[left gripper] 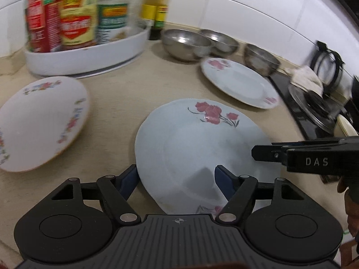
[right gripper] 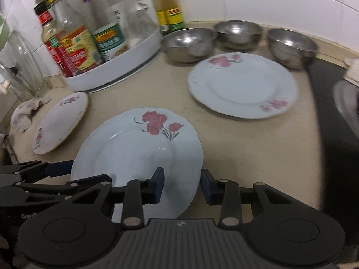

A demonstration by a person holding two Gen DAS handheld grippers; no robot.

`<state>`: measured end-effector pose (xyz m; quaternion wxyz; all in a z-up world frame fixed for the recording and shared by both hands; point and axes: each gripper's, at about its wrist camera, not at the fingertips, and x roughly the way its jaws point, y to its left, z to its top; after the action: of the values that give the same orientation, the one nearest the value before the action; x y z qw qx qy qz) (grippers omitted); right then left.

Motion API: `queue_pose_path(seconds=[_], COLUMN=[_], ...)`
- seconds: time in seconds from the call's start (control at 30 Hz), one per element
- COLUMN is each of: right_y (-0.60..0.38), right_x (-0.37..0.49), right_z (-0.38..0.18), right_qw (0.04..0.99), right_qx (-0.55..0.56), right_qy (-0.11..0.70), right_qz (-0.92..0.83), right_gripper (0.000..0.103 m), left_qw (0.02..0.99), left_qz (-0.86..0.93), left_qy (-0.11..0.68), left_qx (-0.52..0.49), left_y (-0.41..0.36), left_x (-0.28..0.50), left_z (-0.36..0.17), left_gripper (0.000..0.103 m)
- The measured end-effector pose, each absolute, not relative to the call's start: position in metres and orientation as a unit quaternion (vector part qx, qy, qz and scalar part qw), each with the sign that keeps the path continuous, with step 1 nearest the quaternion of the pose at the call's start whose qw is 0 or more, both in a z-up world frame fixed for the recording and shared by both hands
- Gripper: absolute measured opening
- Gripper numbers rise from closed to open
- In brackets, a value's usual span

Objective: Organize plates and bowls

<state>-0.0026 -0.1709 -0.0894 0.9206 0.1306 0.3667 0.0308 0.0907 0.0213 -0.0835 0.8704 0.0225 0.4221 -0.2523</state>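
Observation:
A white plate with red flowers (left gripper: 197, 139) (right gripper: 139, 148) lies on the beige counter right in front of both grippers. My left gripper (left gripper: 176, 180) is open, its fingers straddling the plate's near left rim. My right gripper (right gripper: 181, 185) is open, its fingers straddling the plate's near right rim. A second red-flower plate (left gripper: 240, 83) (right gripper: 242, 85) lies at the back right. A gold-rimmed floral plate (left gripper: 38, 121) (right gripper: 60, 121) lies at the left. Three steel bowls (left gripper: 186, 42) (right gripper: 188, 43) stand along the back wall.
A white round tray (left gripper: 85, 58) (right gripper: 116, 67) of sauce bottles and jars stands at the back left. A black stove (left gripper: 314, 105) (right gripper: 336, 116) with a pot lid borders the counter on the right. A crumpled cloth (right gripper: 24, 116) lies at the far left.

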Motion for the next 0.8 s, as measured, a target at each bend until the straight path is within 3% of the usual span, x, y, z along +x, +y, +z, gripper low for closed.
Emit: queue_pose_path(seconds=[0.33, 0.8], right_y=[-0.206, -0.21], right_x=[-0.037, -0.04], right_z=[-0.089, -0.08], right_qw=[0.924, 0.928], right_qx=[0.131, 0.127], right_qy=[0.36, 0.351], right_qz=[-0.007, -0.001], right_gripper=[0.03, 0.03], left_qw=[0.861, 0.896], left_qz=[-0.291, -0.213], left_qy=[0.416, 0.389], left_qx=[0.028, 0.008], left_y=[-0.006, 0.039], left_x=[0.082, 0.075], left_z=[-0.083, -0.067], left_gripper=[0.075, 0.087])
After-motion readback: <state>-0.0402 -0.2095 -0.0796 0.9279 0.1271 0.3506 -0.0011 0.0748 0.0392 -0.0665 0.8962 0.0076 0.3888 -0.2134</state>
